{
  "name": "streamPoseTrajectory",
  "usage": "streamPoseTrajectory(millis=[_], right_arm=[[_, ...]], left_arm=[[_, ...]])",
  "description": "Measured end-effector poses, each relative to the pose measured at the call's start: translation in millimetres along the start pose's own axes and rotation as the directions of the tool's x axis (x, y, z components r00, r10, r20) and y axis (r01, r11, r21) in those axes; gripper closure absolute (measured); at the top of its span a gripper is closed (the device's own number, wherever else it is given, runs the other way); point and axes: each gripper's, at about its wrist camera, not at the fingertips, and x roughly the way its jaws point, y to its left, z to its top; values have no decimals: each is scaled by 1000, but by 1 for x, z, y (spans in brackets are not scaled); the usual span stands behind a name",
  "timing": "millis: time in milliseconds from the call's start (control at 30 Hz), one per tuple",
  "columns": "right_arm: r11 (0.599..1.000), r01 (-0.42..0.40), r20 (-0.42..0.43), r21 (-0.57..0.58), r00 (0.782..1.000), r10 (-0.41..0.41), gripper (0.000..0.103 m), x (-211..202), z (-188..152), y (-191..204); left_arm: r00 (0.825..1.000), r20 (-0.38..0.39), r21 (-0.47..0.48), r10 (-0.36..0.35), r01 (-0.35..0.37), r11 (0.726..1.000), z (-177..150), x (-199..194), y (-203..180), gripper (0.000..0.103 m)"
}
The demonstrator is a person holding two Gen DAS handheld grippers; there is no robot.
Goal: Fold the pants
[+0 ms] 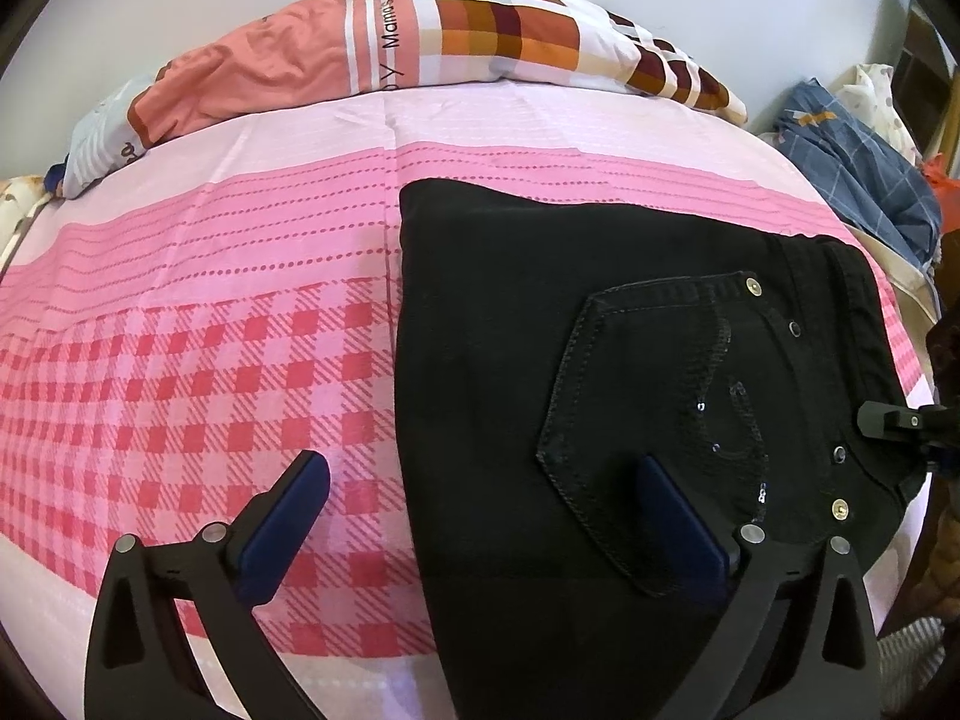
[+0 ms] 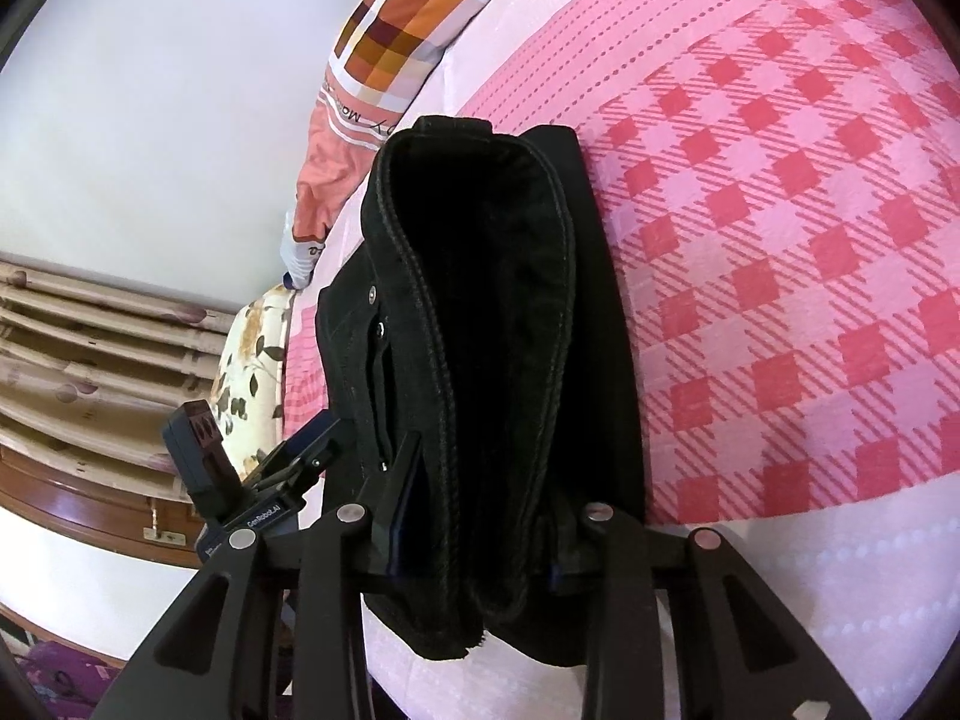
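Right gripper [image 2: 474, 546] is clamped on the layered edge of the black denim pants [image 1: 540, 360]; left gripper [image 1: 480, 510] hovers wide open over them, holding nothing. They're folded on the pink checked bedsheet [image 1: 210, 360], waistband rightward, long axis toward the patchwork pillow [image 1: 420, 36]. Probably heavy, stiffish, not slippery; I'd grab seams or waistband.
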Motion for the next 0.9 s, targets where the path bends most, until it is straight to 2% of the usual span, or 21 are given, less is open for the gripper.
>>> streamPoseTrajectory(millis=[100, 333, 433, 467, 533, 667, 900], right_arm=[[1000, 17, 4, -14, 1000, -17, 71, -2, 0, 2], [995, 96, 71, -38, 993, -93, 51, -28, 1, 7], [993, 118, 120, -16, 986, -115, 26, -41, 3, 4], [994, 109, 142, 2, 984, -108, 20, -45, 5, 1], [995, 91, 157, 33, 983, -95, 18, -49, 8, -6], [995, 88, 127, 44, 987, -93, 16, -41, 12, -10], [990, 128, 56, -61, 991, -125, 10, -8, 16, 12]], left_arm=[[1000, 0, -1, 5, -5, 1000, -1, 1, -1, 0], [1000, 5, 11, 27, -28, 1000, -3, 2, -2, 0], [999, 8, 8, 31, -31, 999, -4, 3, -2, 0], [999, 11, 8, 33, -33, 999, -5, 3, -3, 0], [999, 15, 10, 37, -37, 999, -6, 3, -3, 0], [999, 20, 15, 44, -44, 999, -6, 3, -3, 0], [998, 14, 69, 63, -64, 996, -2, 1, -6, 0]])
